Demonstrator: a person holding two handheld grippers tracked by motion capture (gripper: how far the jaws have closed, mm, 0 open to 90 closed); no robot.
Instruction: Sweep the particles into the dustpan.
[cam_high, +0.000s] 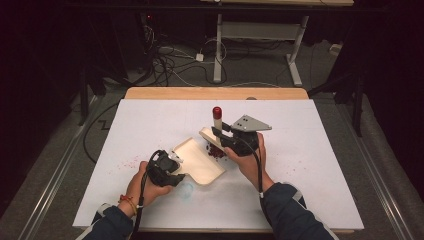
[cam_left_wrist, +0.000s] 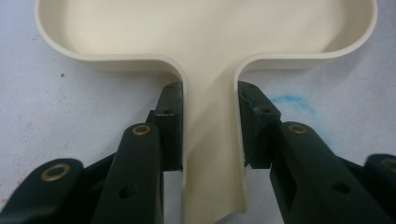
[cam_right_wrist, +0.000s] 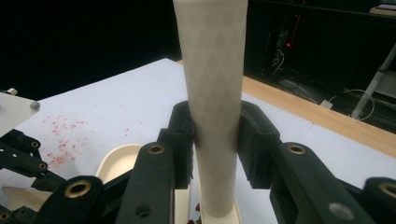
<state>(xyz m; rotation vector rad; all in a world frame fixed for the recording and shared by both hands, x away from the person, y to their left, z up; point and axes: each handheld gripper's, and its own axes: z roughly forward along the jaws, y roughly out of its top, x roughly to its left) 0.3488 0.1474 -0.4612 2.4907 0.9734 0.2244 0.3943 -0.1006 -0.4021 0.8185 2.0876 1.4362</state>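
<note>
Jaws of my left gripper clamp the dustpan handle mid-surface; right gripper grips the brush handle. I'd sweep the red crumbs gently inward.

The room is dark. Beyond the white table stands a white-legged desk, with tangled cables on the grey floor.
</note>
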